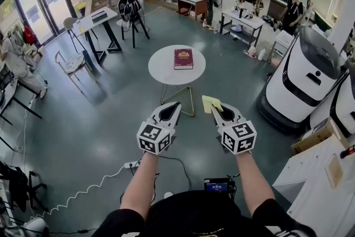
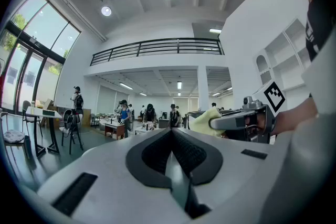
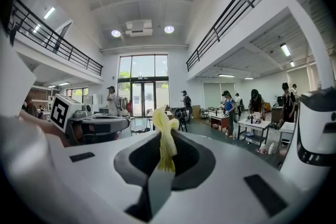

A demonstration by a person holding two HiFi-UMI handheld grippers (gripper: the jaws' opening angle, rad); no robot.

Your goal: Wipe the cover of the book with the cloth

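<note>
The right gripper (image 1: 217, 110) pinches the cloth (image 1: 210, 102); the left gripper's (image 1: 175, 105) jaws are pressed together, empty. The book (image 1: 183, 58) lies on the table (image 1: 161, 72), well ahead. The cloth should probably land flat on its cover.

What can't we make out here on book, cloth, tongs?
- Book cover: in the head view it is too small to read or to judge for dirt, and it is absent from both gripper views.
- Cloth: in the right gripper view its lower end is hidden inside the shut right tongs.
</note>
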